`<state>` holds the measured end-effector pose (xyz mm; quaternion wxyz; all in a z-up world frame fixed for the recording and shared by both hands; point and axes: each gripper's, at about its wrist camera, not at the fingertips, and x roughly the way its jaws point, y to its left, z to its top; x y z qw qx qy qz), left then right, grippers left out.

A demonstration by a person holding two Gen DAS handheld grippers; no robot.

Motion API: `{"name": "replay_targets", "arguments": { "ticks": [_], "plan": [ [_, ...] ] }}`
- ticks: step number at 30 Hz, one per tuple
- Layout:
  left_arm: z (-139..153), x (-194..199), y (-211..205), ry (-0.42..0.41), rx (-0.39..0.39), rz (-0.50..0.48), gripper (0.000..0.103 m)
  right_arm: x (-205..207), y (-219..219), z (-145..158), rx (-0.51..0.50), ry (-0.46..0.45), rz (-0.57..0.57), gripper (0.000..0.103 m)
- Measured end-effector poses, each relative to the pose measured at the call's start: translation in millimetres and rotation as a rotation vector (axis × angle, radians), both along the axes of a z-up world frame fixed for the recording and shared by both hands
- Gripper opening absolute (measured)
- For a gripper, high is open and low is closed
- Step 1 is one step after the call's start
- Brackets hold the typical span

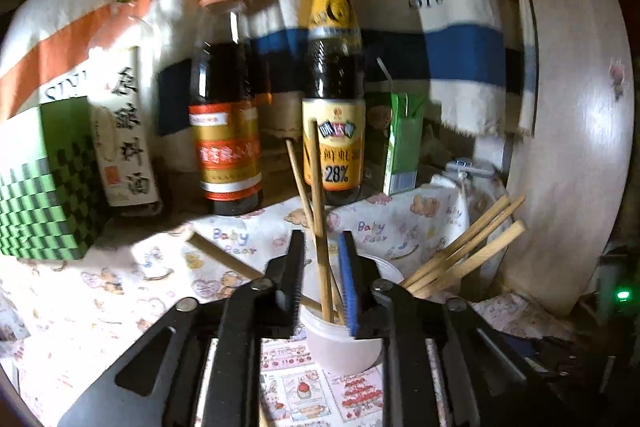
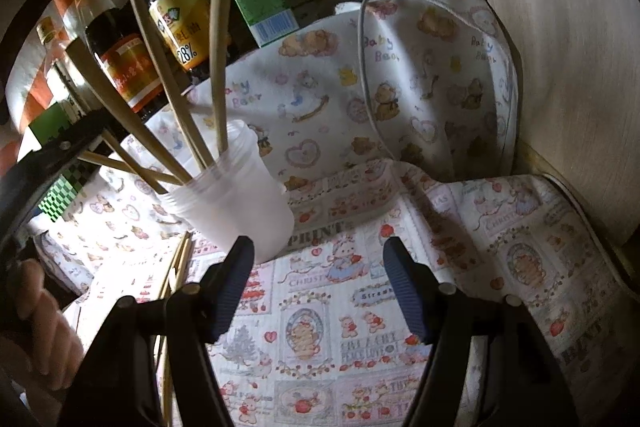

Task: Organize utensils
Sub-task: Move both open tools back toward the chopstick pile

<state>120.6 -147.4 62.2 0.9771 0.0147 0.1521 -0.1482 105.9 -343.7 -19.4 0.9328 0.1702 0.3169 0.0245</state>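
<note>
Your left gripper [image 1: 323,279] has its jaws nearly closed around a chopstick [image 1: 320,203] standing in the white cup [image 1: 344,347]; loading is underway. Release next. Right gripper [image 2: 320,291] hangs wide open; loose chopsticks [image 2: 176,267] lie beside the cup.

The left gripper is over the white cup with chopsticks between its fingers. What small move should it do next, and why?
Probably open the left gripper a little and lift straight up. The chopsticks between its fingers already stand with their lower ends inside the cup, so they seem placed. More chopsticks lie on the cloth beside the cup, near the open right gripper.
</note>
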Motion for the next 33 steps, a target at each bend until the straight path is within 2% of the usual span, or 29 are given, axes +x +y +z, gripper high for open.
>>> {"name": "replay_targets", "arguments": {
  "ticks": [1,5,9,15,20,22,25,27,29,31,33],
  "plan": [
    [2.8,-5.6,4.2,-0.006,-0.016,-0.005,0.027,-0.7,0.0,0.6,0.000,-0.001,0.001,0.065],
    [15.5,-32.1,16.6,-0.045,-0.022,-0.011,0.028,-2.2,-4.2,5.6,0.005,-0.015,-0.011,0.065],
    [27.2,-62.0,33.4,-0.081,-0.026,0.017,0.035,-3.7,-7.8,10.2,0.024,-0.025,-0.010,0.065],
    [20.7,-96.7,68.1,-0.055,-0.056,0.074,0.042,-11.8,1.2,18.5,0.004,-0.059,0.024,0.065],
    [10.9,-98.0,86.6,-0.024,-0.048,0.159,0.048,-20.4,12.9,26.5,-0.074,-0.117,0.037,0.065],
    [6.1,-94.5,94.0,-0.019,-0.049,0.199,0.061,-22.5,17.9,29.0,-0.101,-0.129,0.053,0.065],
    [-5.9,-94.5,111.1,-0.025,-0.104,0.286,0.077,-27.0,26.1,33.2,-0.139,-0.148,0.081,0.065],
    [-14.6,-93.8,121.8,-0.017,-0.141,0.342,0.082,-31.4,31.4,36.6,-0.174,-0.171,0.089,0.066],
    [-20.7,-91.3,129.3,0.009,-0.149,0.354,0.083,-33.2,36.5,38.8,-0.194,-0.186,0.095,0.068],
    [-27.5,-89.5,133.4,0.012,-0.137,0.377,0.095,-35.7,40.5,39.7,-0.217,-0.196,0.104,0.069],
    [-32.0,-85.2,135.3,0.031,-0.129,0.390,0.097,-36.2,43.0,39.2,-0.226,-0.196,0.114,0.070]
  ]
}}
